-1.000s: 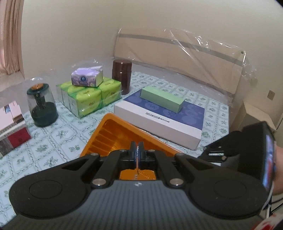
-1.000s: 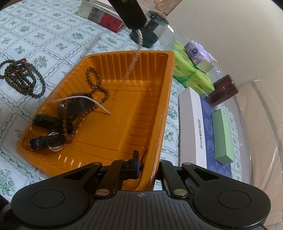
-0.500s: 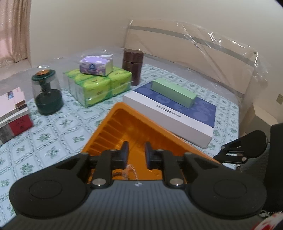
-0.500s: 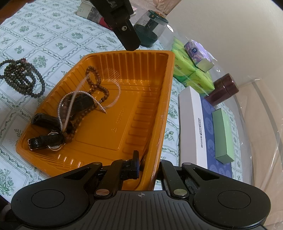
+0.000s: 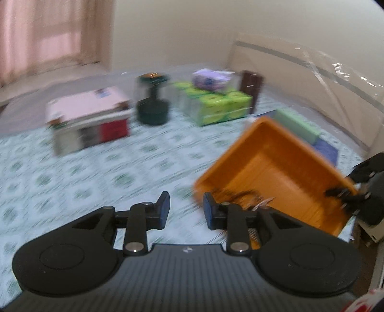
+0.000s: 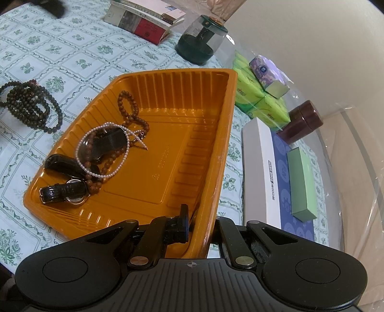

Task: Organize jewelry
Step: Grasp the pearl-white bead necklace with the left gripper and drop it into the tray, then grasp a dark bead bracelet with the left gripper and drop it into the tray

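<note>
Fingers of right gripper [image 6: 198,225] clamp orange tray [image 6: 168,172] rim, angled down; left gripper [image 5: 184,208] opening, empty, over tablecloth [image 5: 96,172].

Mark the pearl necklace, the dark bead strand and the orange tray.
pearl necklace [image 6: 82,144], right wrist view, left of loop.
dark bead strand [image 6: 26,105], right wrist view, coil middle.
orange tray [image 6: 225,134], right wrist view, right rim.

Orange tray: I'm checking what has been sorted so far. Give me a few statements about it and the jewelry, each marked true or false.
1. The pearl necklace lies inside the orange tray. True.
2. The dark bead strand is in the tray. False: it lies on the tablecloth beside it.
3. The right gripper clamps the tray's rim. True.
4. The left gripper holds a necklace. False: its fingers are opening, nothing between them.
5. The wristwatch sits on the books. False: it is in the tray.
</note>
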{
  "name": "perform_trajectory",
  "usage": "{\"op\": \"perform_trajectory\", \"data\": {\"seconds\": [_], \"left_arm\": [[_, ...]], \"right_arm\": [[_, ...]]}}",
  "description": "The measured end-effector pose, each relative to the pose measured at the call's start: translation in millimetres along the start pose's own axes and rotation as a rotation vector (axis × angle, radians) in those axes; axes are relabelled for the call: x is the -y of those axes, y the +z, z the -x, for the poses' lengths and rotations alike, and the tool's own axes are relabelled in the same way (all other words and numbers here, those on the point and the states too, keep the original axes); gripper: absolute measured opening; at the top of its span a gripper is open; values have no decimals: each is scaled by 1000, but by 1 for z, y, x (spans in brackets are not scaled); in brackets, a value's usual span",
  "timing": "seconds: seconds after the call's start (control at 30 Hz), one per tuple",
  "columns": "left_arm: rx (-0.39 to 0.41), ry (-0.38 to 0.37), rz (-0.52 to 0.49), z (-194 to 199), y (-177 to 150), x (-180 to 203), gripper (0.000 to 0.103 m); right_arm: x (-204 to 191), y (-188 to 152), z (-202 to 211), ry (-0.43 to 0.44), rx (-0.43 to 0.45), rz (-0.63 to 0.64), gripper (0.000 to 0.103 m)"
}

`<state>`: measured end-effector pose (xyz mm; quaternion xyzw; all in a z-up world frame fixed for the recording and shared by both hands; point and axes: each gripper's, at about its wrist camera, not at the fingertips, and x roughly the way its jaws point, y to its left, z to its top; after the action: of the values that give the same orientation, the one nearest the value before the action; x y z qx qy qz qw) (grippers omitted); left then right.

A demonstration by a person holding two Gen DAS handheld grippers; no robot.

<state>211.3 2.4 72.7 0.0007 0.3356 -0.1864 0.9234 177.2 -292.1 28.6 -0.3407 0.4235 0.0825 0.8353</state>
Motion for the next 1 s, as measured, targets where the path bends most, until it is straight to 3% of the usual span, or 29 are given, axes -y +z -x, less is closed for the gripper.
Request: {"op": "perform_trajectory", "data": {"seconds": [0.2,0.43,0.63,0.77,1.0], "left_arm": [[-57,129,46,14,-67,-47,27],[-115,170,109,7,-123,-62,26],[-104,169,115,-12,-131,-51,26],[-135,199,75,-26,-135,-42,15],[-181,249,-15,-30,-136,-31,6]], "right_arm": [[-1,-1,0,-4,-3,0,5],[0,-2,-2,-6,-11,-3,5],[-1,-2,-2,-9,-12,0,5],[-1,-2,-2,-9,-12,0,5],[-1,-2,-2,-8,-11,0,5]]}}
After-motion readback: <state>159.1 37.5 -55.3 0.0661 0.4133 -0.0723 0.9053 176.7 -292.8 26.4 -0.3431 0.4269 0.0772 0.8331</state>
